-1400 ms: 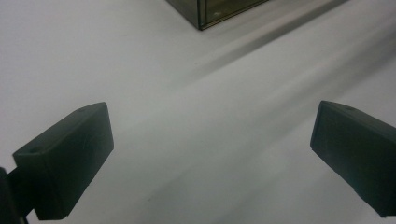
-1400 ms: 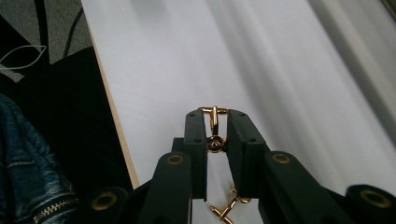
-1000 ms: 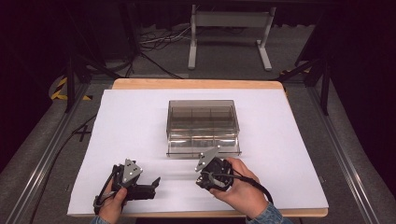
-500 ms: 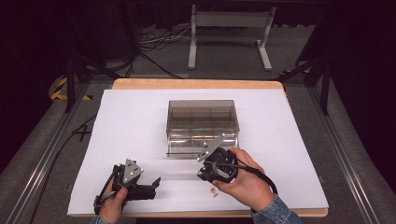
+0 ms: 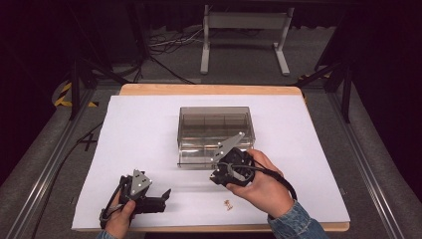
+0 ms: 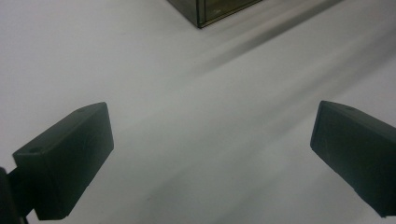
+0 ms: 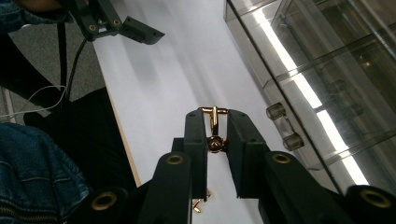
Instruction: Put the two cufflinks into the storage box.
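A small gold metal fastener (image 7: 214, 115) is pinched between the jaws of my right gripper (image 7: 215, 126), lifted off the white paper. In the high view the right gripper (image 5: 217, 176) hovers just in front of the clear plastic compartment box (image 5: 216, 130), near its front right corner. My left gripper (image 5: 162, 198) rests low at the front left of the table. Its jaws stand wide apart over bare paper, as the left gripper (image 6: 210, 154) view shows, with a corner of the box (image 6: 210, 9) at the top.
A few loose gold pieces (image 5: 229, 204) lie on the white paper (image 5: 139, 134) below my right hand. The box has two small round latches (image 7: 282, 126) on its front. A wooden table edge (image 5: 209, 89) runs behind, with a metal stand (image 5: 244, 40) beyond.
My right hand has risen off the paper and moved a little toward the box's front, carrying the gold fastener. The left gripper has stayed put.
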Motion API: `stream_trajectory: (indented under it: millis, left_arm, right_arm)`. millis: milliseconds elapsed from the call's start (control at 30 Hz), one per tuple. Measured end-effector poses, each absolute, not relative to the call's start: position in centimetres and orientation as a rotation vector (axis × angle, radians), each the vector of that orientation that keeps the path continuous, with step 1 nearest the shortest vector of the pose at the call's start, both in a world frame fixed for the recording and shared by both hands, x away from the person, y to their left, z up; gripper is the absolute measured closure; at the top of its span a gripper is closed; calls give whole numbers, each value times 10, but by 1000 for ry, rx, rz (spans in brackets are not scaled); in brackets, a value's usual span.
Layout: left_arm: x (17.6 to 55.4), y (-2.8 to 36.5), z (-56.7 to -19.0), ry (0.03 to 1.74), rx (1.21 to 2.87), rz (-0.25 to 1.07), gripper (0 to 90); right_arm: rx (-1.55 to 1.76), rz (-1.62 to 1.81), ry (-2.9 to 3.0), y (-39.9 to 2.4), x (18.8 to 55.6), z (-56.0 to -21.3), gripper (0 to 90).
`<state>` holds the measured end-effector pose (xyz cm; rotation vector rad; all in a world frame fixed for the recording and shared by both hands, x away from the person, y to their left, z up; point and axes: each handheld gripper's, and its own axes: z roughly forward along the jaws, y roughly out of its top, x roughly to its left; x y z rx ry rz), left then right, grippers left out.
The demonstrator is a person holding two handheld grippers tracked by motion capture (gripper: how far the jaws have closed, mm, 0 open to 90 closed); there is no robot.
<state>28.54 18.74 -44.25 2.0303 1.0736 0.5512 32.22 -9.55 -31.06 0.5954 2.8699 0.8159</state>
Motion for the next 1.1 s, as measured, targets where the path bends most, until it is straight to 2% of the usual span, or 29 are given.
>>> stream_trajectory:
  millis: [1100]
  left_arm:
    - [284, 187, -441, 1065, 2025, 561, 1]
  right_arm:
    - [743, 796, 2799, -87, 375, -298, 781]
